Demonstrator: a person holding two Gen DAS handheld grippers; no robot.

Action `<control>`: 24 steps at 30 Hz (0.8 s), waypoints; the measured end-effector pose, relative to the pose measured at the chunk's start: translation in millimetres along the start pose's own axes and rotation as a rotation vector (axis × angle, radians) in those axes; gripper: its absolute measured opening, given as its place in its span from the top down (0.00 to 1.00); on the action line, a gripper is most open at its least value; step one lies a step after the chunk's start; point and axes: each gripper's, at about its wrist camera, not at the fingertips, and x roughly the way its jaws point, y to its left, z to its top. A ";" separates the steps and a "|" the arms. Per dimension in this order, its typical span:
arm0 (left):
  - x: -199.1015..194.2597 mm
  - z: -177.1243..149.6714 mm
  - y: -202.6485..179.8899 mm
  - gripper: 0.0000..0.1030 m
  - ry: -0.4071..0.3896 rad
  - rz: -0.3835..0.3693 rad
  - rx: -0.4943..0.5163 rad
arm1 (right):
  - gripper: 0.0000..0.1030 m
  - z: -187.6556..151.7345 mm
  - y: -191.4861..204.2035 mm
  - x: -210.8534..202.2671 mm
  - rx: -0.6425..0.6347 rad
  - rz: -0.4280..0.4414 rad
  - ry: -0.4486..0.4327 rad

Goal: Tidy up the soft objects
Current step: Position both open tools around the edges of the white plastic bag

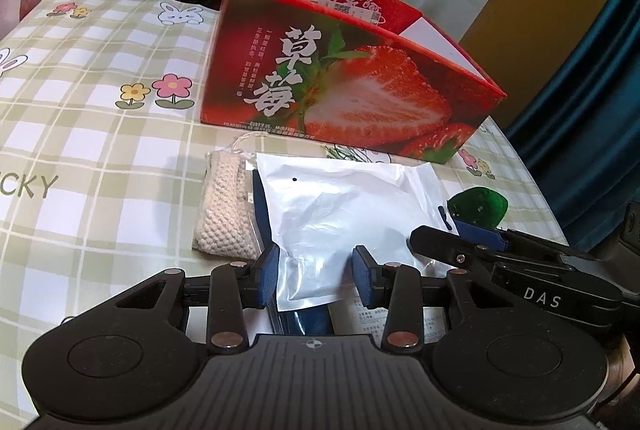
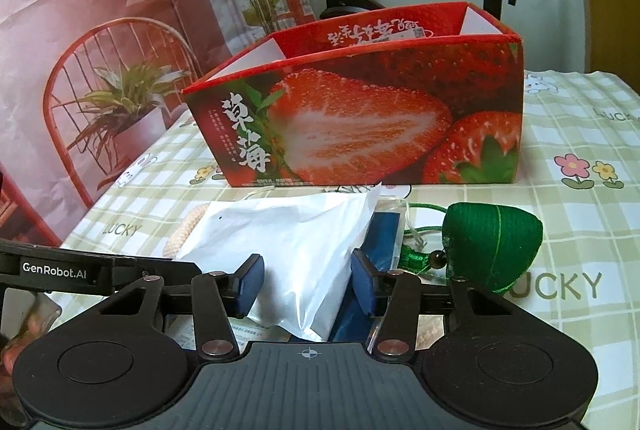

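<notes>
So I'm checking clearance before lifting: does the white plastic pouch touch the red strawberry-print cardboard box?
Apart. In the left wrist view, checked tablecloth shows between the white plastic pouch and the red strawberry-print cardboard box.

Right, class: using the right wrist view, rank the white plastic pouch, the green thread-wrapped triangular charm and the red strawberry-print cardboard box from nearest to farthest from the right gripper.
1. White plastic pouch: between the right gripper fingers.
2. Green thread-wrapped triangular charm: just beyond, to the right.
3. Red strawberry-print cardboard box: behind both.
</notes>
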 end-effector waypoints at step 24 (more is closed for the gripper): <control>17.9 15.2 11.8 0.57 0.012 -0.004 -0.030 | 0.57 -1.7 2.5 5.5 -0.021 0.001 0.025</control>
